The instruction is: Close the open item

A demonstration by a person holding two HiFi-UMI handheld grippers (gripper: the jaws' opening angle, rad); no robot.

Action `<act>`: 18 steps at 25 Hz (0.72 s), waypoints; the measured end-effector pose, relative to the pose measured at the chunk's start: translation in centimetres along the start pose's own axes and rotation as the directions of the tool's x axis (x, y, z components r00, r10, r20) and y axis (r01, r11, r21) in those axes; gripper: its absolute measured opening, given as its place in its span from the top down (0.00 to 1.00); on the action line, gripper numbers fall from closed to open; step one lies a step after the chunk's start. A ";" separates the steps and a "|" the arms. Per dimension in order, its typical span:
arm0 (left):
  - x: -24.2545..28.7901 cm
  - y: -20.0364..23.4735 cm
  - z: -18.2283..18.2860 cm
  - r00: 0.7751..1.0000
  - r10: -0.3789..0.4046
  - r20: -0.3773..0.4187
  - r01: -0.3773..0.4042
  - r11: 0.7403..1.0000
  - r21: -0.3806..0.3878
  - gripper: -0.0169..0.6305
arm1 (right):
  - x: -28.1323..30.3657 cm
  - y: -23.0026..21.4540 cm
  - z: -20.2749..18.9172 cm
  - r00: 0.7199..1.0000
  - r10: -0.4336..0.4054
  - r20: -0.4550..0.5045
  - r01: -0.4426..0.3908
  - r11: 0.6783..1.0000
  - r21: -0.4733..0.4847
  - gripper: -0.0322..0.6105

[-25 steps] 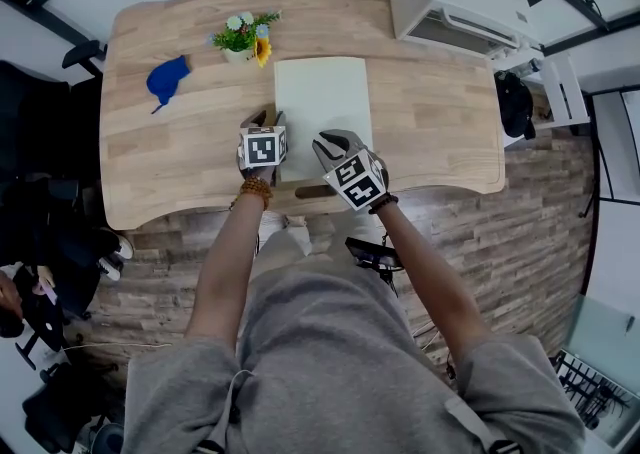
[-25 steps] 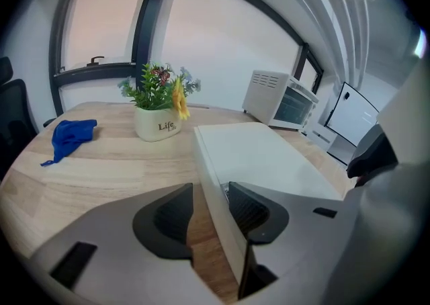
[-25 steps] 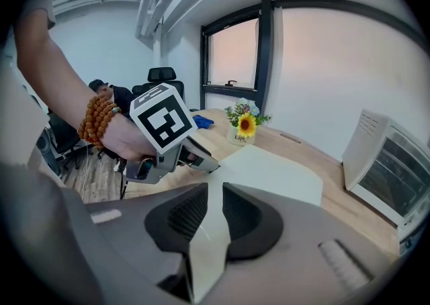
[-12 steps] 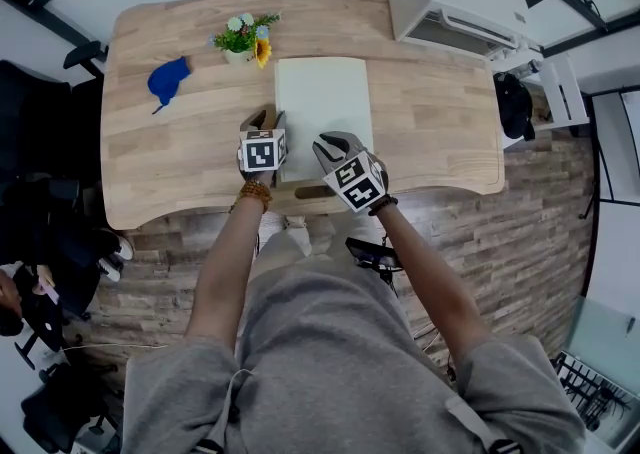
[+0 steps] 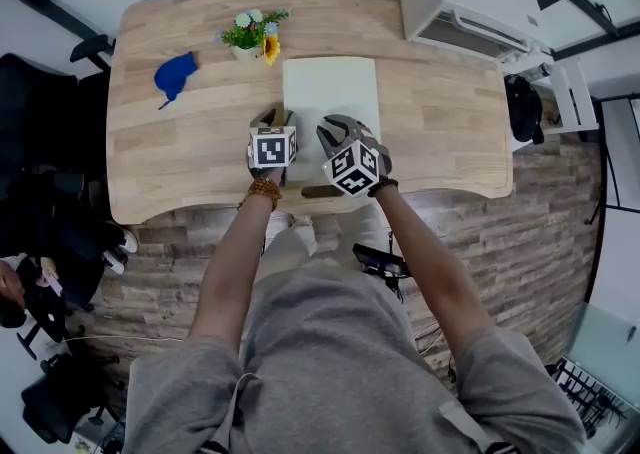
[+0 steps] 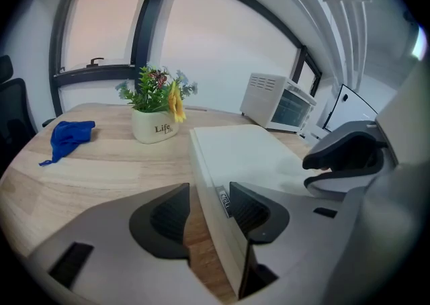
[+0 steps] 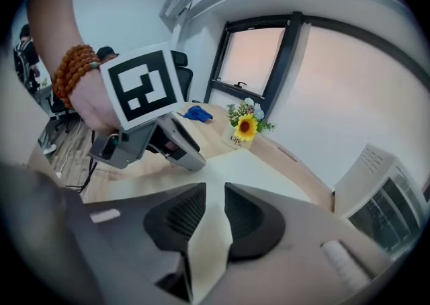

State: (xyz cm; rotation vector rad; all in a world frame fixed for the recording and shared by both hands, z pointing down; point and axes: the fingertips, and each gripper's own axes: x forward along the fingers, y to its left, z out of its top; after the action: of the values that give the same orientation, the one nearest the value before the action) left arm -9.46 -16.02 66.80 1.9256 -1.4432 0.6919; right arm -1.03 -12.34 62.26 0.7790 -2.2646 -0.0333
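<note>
Left tool (image 6: 207, 196) sits open astride the white box (image 5: 330, 92) edge; right tool (image 7: 215, 196) is opening, box between its jaws.

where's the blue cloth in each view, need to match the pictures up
Head view: the blue cloth sits upper left, left of the flower pot.
Left gripper view: the cloth lies at the left edge, left of the pot.
Right gripper view: the cloth is small, near the centre, just left of the pot.
Shared landmark: the flower pot, always right of the cloth.

blue cloth (image 5: 174, 75) and flower pot (image 5: 251, 37) sit on the desk (image 5: 440, 122).
</note>
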 end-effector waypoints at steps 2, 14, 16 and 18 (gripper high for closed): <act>0.0 0.1 -0.1 1.000 -0.003 -0.002 0.003 1.000 0.000 0.70 | 1.0 -0.4 0.3 1.000 0.013 0.001 -0.013 1.000 0.012 0.80; 0.2 0.1 -0.4 1.000 -0.027 0.005 0.028 0.999 -0.036 0.75 | 3.3 1.0 -2.0 0.992 0.100 -0.075 -0.098 0.995 0.034 0.79; 0.2 -0.2 -0.4 1.000 -0.026 0.013 0.027 0.999 -0.028 0.80 | 3.0 1.0 -2.1 0.992 0.101 -0.072 -0.099 0.994 0.035 0.79; 0.1 -0.3 -0.3 1.000 -0.013 0.020 0.013 1.000 -0.018 0.80 | 2.7 1.0 -2.2 0.993 0.099 -0.064 -0.097 0.995 0.039 0.79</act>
State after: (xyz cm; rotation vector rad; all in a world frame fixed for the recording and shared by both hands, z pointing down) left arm -9.11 -15.79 67.04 1.9313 -1.4430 0.6529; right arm -1.59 -12.58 65.80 0.6769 -2.2434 0.0783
